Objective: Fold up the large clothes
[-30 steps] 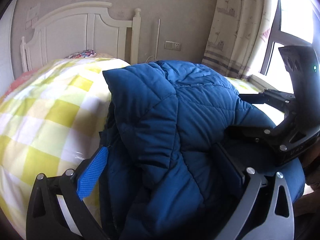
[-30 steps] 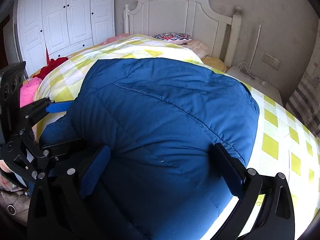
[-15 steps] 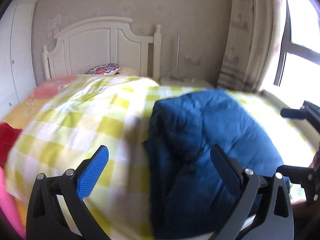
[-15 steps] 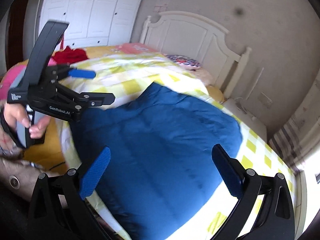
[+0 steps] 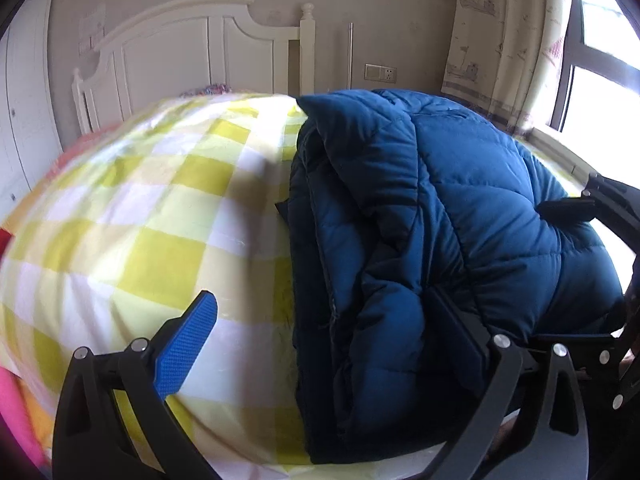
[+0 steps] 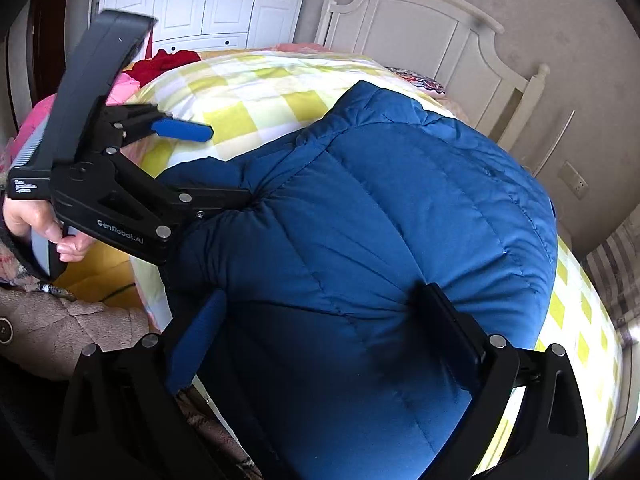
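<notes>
A blue jacket (image 6: 400, 220), folded on the bed (image 5: 140, 220), is pressed by both grippers, left (image 5: 320, 344) and right (image 6: 320, 320), jaws spread. Next, tidying is called for.

Both grippers back down on jacket (image 5: 460, 216): left gripper (image 5: 328, 344) lowered to its near-edge fold, right gripper (image 6: 320, 336) pressing into it.

The bed (image 5: 132, 208) has a yellow-and-white checked cover and a white wooden headboard (image 6: 420, 36). On it lies a folded blue quilted padded jacket (image 6: 400, 220), with red clothes (image 6: 168, 60) near the far edge.
</notes>
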Demonstrator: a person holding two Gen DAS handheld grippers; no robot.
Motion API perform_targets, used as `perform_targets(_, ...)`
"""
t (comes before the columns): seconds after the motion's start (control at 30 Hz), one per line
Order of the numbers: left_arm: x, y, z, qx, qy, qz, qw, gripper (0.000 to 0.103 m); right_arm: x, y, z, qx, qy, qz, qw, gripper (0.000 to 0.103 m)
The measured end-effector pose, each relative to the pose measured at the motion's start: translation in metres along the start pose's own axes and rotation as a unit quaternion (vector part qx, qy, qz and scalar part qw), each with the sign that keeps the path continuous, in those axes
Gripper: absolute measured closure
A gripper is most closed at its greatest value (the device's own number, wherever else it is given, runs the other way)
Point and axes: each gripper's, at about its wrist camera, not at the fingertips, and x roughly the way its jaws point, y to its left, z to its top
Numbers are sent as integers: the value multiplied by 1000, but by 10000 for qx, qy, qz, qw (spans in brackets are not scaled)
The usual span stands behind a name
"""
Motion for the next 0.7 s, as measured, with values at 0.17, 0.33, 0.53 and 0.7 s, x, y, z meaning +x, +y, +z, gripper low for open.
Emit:
perform_targets(0.17,-2,2,-1,-94,3,-12,10000,2,-35,-4,14,-25,-124,-16,9999,18)
perform_targets(0.33,-3,1,0,-85,8,24,10000,2,-53,-30,14,371,-324,-341,9982,18)
perform_targets(0.53,-30,-21,41,819,150,778,9935,2,-15,-30,-9,537,-62,-47,9985,7)
perform_targets(0.7,-57,-57,115,1341,-797,1354,9784,2,-12,-28,-8,502,-127,44,9986,5)
